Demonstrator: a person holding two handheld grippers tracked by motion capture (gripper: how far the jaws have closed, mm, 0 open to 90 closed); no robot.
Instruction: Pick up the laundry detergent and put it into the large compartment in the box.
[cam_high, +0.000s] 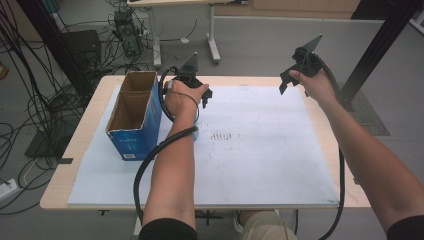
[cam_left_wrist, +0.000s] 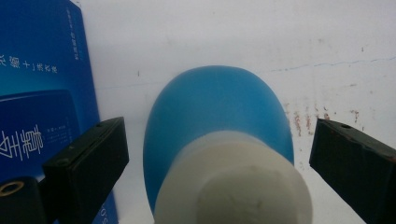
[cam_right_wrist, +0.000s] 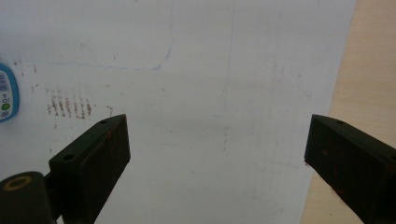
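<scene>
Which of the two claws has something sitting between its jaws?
The left claw: a blue bottle with a white cap sits between its open jaws. The right claw has just the white mat beneath.

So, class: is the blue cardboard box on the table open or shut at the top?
Open. In the high view the blue cardboard box stands upright, its brown inside visible from above, apparently split into two compartments; contents cannot be told.
</scene>
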